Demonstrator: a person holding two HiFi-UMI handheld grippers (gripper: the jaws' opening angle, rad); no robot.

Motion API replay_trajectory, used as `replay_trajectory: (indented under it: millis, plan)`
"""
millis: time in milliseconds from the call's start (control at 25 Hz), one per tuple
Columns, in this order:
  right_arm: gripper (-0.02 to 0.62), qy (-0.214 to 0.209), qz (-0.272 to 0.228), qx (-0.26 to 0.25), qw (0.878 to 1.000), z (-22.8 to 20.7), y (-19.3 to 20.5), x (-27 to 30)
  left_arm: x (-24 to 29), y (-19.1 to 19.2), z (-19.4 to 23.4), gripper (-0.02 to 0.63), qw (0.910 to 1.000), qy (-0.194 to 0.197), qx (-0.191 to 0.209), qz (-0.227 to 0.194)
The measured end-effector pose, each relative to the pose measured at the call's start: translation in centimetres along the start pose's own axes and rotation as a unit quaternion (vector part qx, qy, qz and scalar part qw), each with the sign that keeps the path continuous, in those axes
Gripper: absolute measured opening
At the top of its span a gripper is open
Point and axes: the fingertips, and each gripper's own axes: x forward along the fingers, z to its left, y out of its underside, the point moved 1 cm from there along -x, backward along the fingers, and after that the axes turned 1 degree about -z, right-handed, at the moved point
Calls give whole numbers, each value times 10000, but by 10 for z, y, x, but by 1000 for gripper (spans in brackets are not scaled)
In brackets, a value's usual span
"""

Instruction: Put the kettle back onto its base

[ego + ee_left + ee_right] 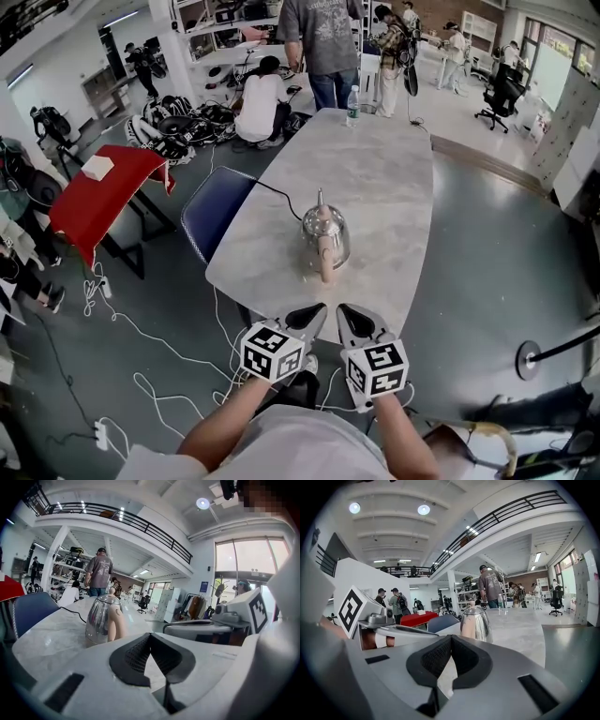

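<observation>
A steel kettle (325, 236) with a beige handle (325, 258) stands upright on the marble table (394, 187), its handle turned toward me. A black cord (281, 193) runs out from under it to the left; whether a base sits beneath it I cannot tell. My left gripper (316, 313) and right gripper (345, 313) hover side by side at the table's near edge, short of the kettle, both shut with nothing between the pads. The kettle (104, 619) lies ahead and left of the left gripper (150, 634). It (476, 623) sits just right of centre beyond the right gripper (451, 637).
A blue chair (216, 211) stands against the table's left side, with a red-draped table (103, 192) further left. A water bottle (352, 105) stands at the table's far end, where people stand and crouch. White cables (141, 337) trail over the floor at left.
</observation>
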Motion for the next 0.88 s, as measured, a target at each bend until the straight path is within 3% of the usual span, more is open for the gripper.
replay_trajectory:
  millis: [880]
  plan:
    - [3,-48,-46,-18,10000,10,2,-6,-5,2,-13,6,9998,-91,169,40]
